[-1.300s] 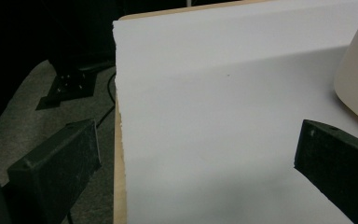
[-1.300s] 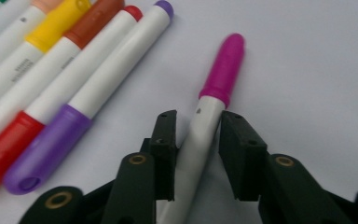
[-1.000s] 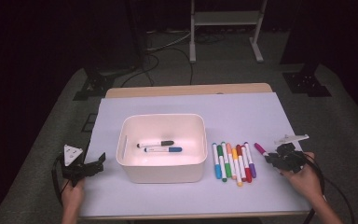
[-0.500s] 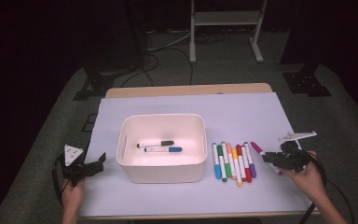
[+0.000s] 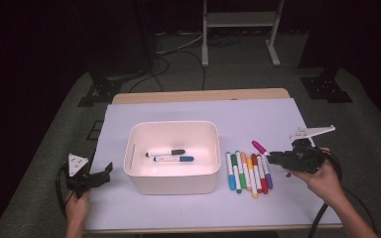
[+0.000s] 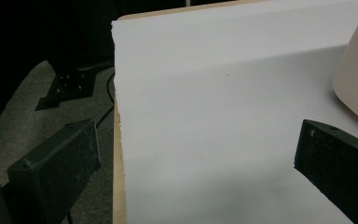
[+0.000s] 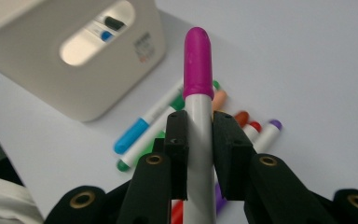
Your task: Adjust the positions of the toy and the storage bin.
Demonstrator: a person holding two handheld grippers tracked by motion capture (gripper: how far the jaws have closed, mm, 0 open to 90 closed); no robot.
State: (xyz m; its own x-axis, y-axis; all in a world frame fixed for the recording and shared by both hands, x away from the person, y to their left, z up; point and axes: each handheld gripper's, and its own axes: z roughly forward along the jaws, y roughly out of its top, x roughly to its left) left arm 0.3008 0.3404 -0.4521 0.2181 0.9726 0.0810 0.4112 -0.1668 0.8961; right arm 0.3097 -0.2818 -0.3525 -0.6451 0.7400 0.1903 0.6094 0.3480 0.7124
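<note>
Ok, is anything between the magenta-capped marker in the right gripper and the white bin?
Nothing visible blocks it. The magenta-capped marker is clamped in the right gripper, lifted off the table. The row of coloured markers lies flat below the path, and the white plastic bin is open-topped.

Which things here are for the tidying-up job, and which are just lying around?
For the job:
pink marker, pinched in the right gripper
white bin, with black marker and blue marker inside
row of markers on the table

Just lying about:
left gripper, open, holding nothing
cables on the floor
metal stand behind the table
</note>
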